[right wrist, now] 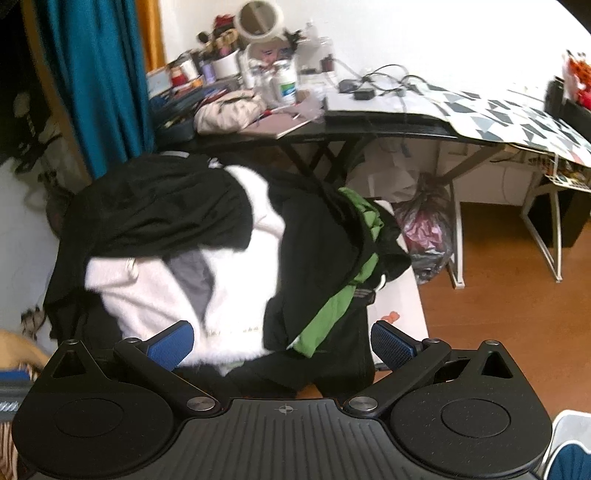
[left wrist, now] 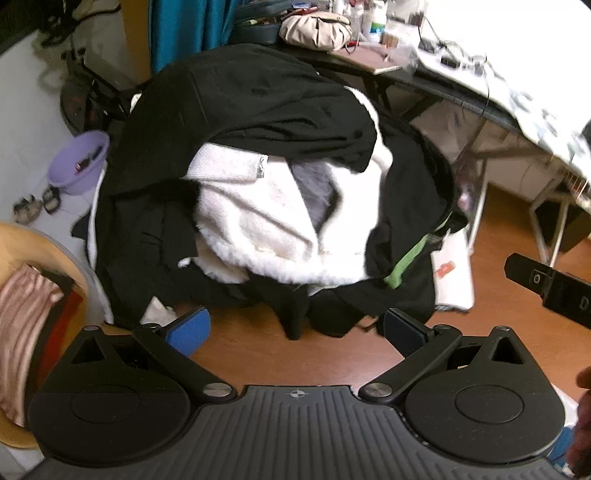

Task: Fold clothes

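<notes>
A heap of clothes fills the middle of both views. On top lies a black garment (left wrist: 251, 107) (right wrist: 159, 210), under it a white fleece jacket (left wrist: 258, 229) (right wrist: 155, 295) with a grey lining, and at the right a black jacket with a green stripe (left wrist: 406, 258) (right wrist: 332, 310). My left gripper (left wrist: 295, 328) is open, just short of the heap's near edge, holding nothing. My right gripper (right wrist: 282, 345) is open too, its blue pads close over the white fleece and the green stripe. A piece of the right gripper (left wrist: 546, 288) shows at the right edge of the left wrist view.
A black folding table (right wrist: 369, 129) crowded with bottles, cables and a beige bag (left wrist: 317, 29) stands behind the heap. A plastic bag (right wrist: 424, 229) sits under it on the wooden floor (right wrist: 498, 314). A purple basin (left wrist: 77, 162) and a wooden chair (left wrist: 40, 251) are at left.
</notes>
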Demonstrator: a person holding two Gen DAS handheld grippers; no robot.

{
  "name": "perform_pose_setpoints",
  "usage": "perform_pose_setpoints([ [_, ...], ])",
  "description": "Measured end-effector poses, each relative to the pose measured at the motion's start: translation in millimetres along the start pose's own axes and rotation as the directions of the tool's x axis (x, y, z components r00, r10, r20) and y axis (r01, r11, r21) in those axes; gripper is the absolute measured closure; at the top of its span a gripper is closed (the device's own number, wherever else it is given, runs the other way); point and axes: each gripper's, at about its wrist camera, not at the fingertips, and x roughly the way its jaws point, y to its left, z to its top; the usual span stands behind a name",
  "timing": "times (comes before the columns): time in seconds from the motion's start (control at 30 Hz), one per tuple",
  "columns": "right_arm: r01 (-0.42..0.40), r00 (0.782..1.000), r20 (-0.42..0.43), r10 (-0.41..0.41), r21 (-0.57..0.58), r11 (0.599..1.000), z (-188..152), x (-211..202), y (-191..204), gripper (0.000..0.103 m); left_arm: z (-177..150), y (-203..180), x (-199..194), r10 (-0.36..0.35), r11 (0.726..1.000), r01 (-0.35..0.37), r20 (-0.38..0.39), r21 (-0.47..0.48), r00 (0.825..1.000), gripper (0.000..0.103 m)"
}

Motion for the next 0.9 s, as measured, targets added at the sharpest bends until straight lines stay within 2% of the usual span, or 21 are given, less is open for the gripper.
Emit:
perform_pose_setpoints([
  [0.23, -0.07, 0.994, 0.086, 0.068, 0.021, 0.997, 6, -9, -10, 0.001, 14, 14, -6, 0.042, 0.999, -0.043, 0.049, 0.014, 0.998, 0.001],
  [0.5, -0.026, 0.994, 0.101, 0.027, -0.013, 1.0, 20, -8, -3, 0.001, 31, 30, -12, 0.092, 0.994, -0.098, 0.105, 0.054, 0.99, 0.001],
  [0.7, -0.065, 0.993, 0.101, 0.065, -0.011, 0.998, 29, 0, 1, 0.001, 38, 33, -8, 0.15, 0.979, -0.164, 0.121, 0.119, 0.981, 0.001],
  [0.9, -0.07, 0.994, 0.078, 0.072, -0.03, 0.997, 34, 18, 8, 0.001, 43, 36, 3, 0.129, 0.985, -0.139, 0.096, 0.105, 0.987, 0.001],
])
